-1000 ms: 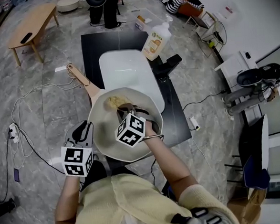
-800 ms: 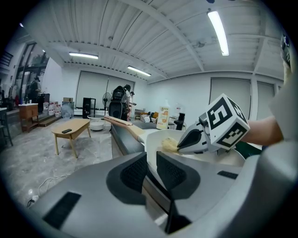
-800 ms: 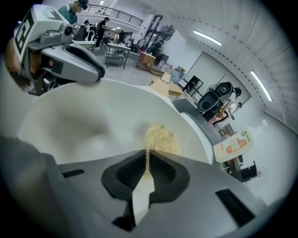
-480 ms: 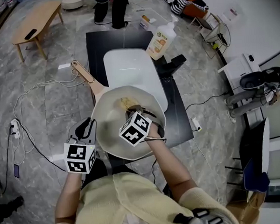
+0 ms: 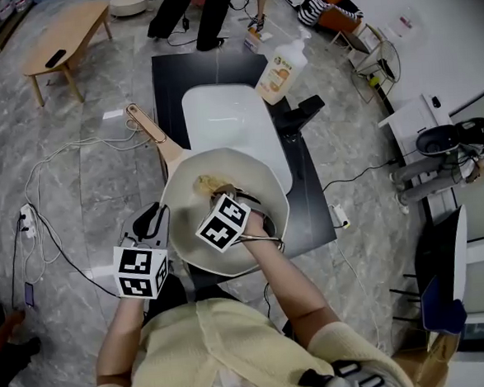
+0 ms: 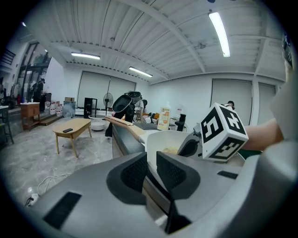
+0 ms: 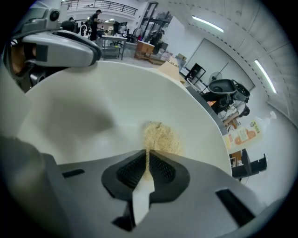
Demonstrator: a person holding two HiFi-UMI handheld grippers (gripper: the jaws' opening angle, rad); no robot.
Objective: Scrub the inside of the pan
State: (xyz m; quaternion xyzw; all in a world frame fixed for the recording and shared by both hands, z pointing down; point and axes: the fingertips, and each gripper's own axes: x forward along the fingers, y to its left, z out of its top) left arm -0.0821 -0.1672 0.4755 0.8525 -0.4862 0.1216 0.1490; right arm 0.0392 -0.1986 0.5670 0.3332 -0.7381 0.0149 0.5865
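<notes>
Pan point(image 5: 185, 211): cream, at sink point(image 5: 224, 119), handle toward 11 o'clock. Left gripper point(image 6: 151, 172): clamped on rim, 9 o'clock. Right gripper point(image 7: 146, 167): pinching tan scrub pad point(image 7: 160, 137), interior near 11 o'clock. Scrubbing apparently under way; remaining extent uncertain.

Head view: above the person, facing steeply down on the pan point(image 5: 186, 221). Left gripper view: low at its near-left rim, facing far. Right gripper view: close inside, facing the scrub pad point(image 7: 160, 137). All share the pan.
</notes>
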